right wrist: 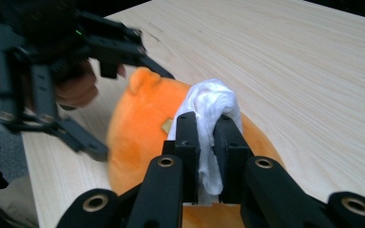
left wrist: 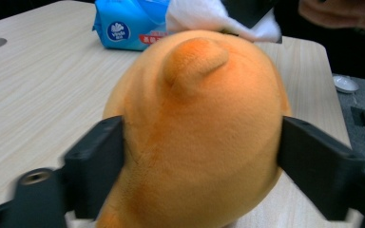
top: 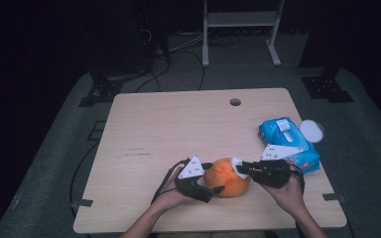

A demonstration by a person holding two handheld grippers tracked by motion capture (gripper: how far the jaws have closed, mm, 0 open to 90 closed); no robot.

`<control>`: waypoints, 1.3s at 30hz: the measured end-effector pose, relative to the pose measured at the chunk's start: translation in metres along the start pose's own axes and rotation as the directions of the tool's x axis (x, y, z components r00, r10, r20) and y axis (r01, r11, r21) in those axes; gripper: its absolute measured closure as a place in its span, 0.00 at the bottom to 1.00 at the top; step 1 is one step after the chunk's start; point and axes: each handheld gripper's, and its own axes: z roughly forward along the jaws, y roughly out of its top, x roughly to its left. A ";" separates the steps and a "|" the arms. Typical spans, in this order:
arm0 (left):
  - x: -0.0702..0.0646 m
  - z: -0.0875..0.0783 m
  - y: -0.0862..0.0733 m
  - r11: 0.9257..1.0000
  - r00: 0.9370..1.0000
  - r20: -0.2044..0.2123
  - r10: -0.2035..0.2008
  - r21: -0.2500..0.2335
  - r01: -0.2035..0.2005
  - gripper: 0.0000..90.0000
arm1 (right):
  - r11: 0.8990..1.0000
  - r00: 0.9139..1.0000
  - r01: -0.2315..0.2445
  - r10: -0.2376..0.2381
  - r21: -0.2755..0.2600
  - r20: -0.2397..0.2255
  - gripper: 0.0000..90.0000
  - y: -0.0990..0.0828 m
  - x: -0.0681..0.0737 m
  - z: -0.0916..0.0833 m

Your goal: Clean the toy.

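An orange plush toy [top: 226, 177] [left wrist: 195, 133] [right wrist: 138, 128] lies near the front edge of the wooden table [top: 178, 124]. My left gripper [top: 216, 177] [left wrist: 202, 137] [right wrist: 135, 114] straddles it from the left, one black jaw against each side of its soft body. From the right, my right gripper [top: 239, 168] [right wrist: 206, 118] is shut on a crumpled white wipe [right wrist: 211, 102] [left wrist: 204, 16]. The wipe rests against the top of the toy.
A blue pack of wet wipes [top: 287, 144] [left wrist: 128, 23] lies at the table's right edge, just behind my right hand. A round white lid [top: 311, 131] sits beside it. There is a cable hole [top: 235, 102] near the far edge. Dark stands and cables ring the table.
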 end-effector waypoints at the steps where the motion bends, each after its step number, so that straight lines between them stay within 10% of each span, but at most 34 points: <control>1: -0.001 0.000 0.001 1.000 1.000 -0.005 0.001 -0.005 -0.001 0.25 | 1.000 1.000 0.009 -0.009 -0.002 -0.003 0.90 0.001 0.003 0.001; 7: 0.003 -0.003 0.002 0.999 0.999 -0.014 -0.050 -0.021 0.050 0.34 | 0.997 0.995 0.074 -0.075 -0.025 -0.072 0.90 0.011 0.029 0.006; 11: 0.003 -0.004 0.001 0.999 0.999 -0.012 -0.048 -0.027 0.047 0.30 | 0.991 0.991 0.130 -0.130 0.010 -0.013 0.90 0.012 0.032 0.008; 18: 0.003 0.011 -0.004 0.999 1.000 -0.029 -0.010 -0.038 0.009 0.07 | 1.000 0.999 0.027 -0.027 0.001 -0.019 0.90 0.003 0.007 0.002; 25: 0.003 0.000 0.003 0.998 0.999 0.019 -0.043 -0.036 0.044 0.31 | 0.999 0.999 0.029 -0.030 -0.026 -0.036 0.90 0.006 0.010 0.001; 32: 0.002 -0.028 0.024 0.999 0.998 0.067 -0.017 -0.034 0.019 0.32 | 0.997 0.994 -0.053 0.047 -0.062 -0.095 0.90 0.003 0.002 -0.003; 39: -0.001 -0.021 0.024 0.999 0.999 0.016 -0.031 -0.019 0.031 0.31 | 0.997 0.996 -0.040 0.036 -0.059 -0.080 0.90 0.003 0.008 -0.001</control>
